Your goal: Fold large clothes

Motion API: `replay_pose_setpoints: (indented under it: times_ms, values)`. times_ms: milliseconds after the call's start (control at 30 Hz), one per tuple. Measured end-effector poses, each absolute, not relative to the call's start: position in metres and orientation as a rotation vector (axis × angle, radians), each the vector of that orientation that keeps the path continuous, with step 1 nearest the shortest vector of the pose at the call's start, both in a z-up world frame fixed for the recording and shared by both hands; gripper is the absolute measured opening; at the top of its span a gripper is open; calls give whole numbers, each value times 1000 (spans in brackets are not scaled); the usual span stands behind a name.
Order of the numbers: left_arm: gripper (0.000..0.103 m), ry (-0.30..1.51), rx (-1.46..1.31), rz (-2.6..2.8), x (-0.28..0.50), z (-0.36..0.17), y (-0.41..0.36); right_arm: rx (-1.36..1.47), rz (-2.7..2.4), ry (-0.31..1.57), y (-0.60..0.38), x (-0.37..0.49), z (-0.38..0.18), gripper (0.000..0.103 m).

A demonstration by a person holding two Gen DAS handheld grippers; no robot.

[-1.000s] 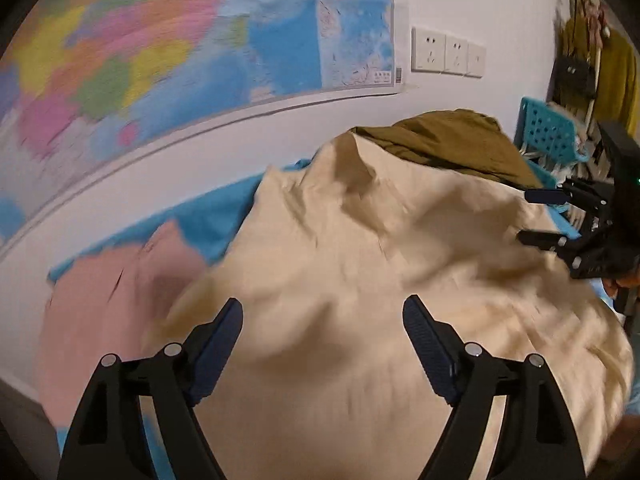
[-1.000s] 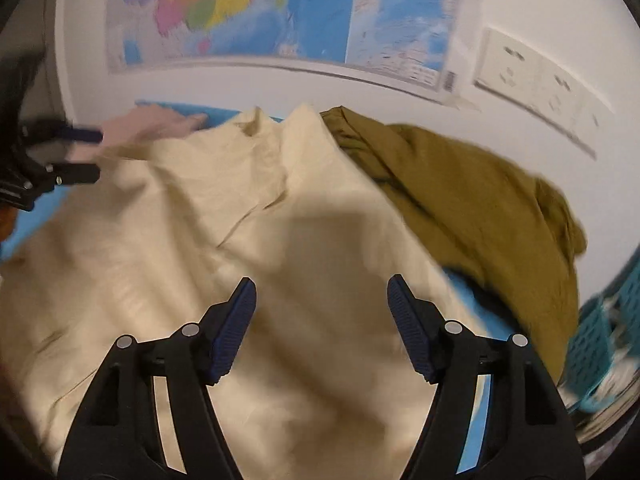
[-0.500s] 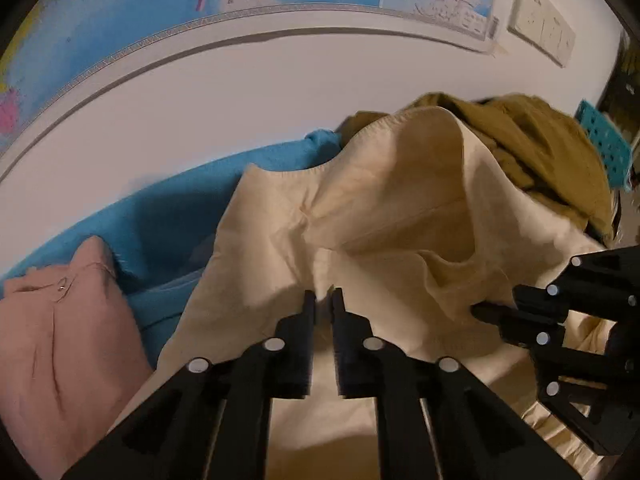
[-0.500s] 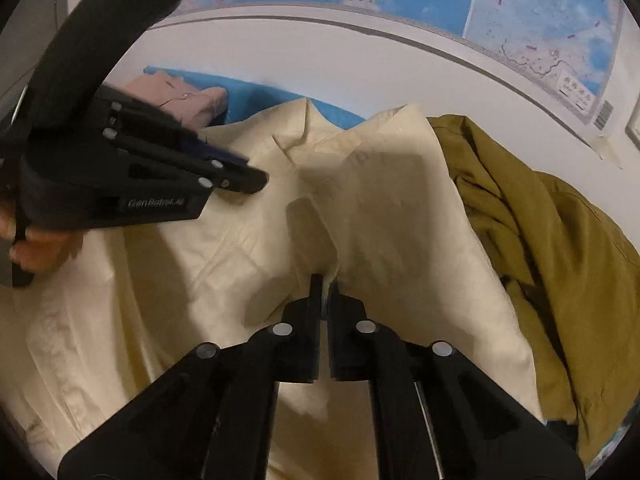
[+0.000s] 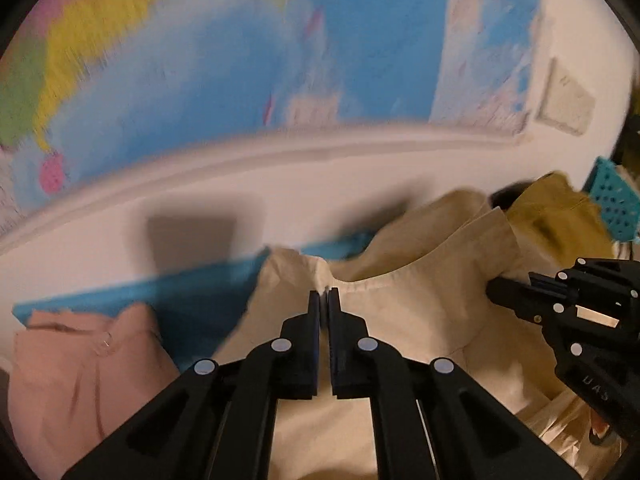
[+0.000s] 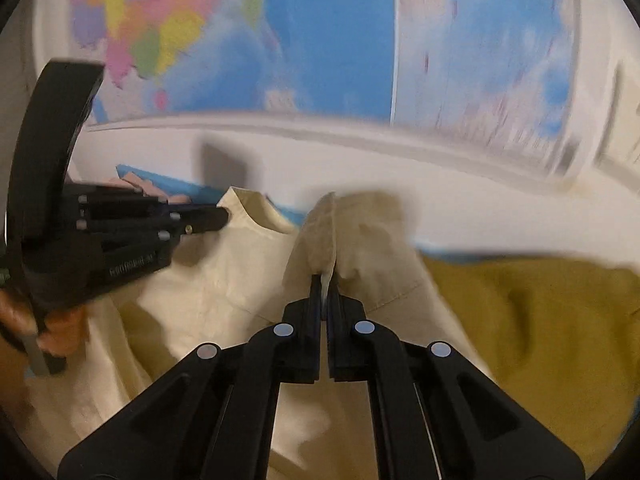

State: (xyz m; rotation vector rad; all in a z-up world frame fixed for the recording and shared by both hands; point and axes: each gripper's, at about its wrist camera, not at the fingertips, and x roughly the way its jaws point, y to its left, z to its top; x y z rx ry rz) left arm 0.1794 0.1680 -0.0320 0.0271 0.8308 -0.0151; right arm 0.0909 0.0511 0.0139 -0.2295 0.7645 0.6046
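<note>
both tongs, left (image 5: 324, 294) and right (image 6: 324, 280), have clamped onto the cream shirt's (image 5: 400, 320) edge.

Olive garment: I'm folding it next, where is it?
In the right wrist view, the olive garment lies bunched on the right, against the cream shirt, below the wall map.

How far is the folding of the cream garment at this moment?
Done: both grips are taken. The left gripper and the right gripper are each shut on the far edge of the cream garment. In hand: that edge is held up off the blue surface. Left: no fold shows yet; the olive garment lies unfolded, while the pink one looks folded.
</note>
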Motion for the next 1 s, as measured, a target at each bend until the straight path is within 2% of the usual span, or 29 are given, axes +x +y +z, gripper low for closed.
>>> replay_pose_setpoints:
  times_ms: [67, 100, 133, 167, 200, 233, 267, 300, 333, 500, 733, 767, 833, 900, 967, 1000]
  values:
    - [20, 836, 90, 27, 178, -44, 162, -231, 582, 811, 50, 99, 2, 3]
    - [39, 836, 108, 51, 176, -46, 161, -247, 570, 822, 49, 100, -3, 1]
    - [44, 830, 113, 57, 170, -46, 160, -257, 563, 833, 47, 99, -6, 1]
    - [44, 818, 122, 41, 162, -45, 159, -269, 569, 824, 45, 94, -5, 2]
    - [47, 805, 137, 39, 155, -42, 159, -277, 573, 805, 42, 88, -1, 10]
    - [52, 790, 156, 48, 146, -39, 158, -285, 566, 783, 36, 79, 6, 25]
    - [56, 763, 174, 46, 129, -34, 158, -290, 564, 751, 29, 66, 16, 35]
    - [60, 752, 174, 26, 119, -31, 157, -298, 578, 719, 28, 57, 24, 55]
    - [60, 735, 180, -4, 100, -26, 157, -315, 612, 680, 22, 40, 35, 62]
    - [64, 684, 258, -203, -6, -18, 151, -421, 852, 671, -15, -73, 51, 60]
    - [64, 771, 261, -526, -125, -43, 124, -612, 1024, 781, -58, -220, 6, 61]
    - [64, 780, 261, -573, -140, -47, 117, -606, 1046, 795, -66, -235, 3, 61]
    - [64, 775, 269, -647, -170, -54, 106, -587, 1076, 827, -66, -255, -1, 70]
    - [65, 787, 281, -696, -186, -64, 95, -630, 1055, 819, -65, -268, -8, 71]
    - [65, 799, 308, -710, -199, -75, 91, -676, 1030, 824, -63, -275, -22, 66]
    - [65, 811, 313, -705, -201, -78, 89, -719, 987, 810, -57, -270, -30, 51]
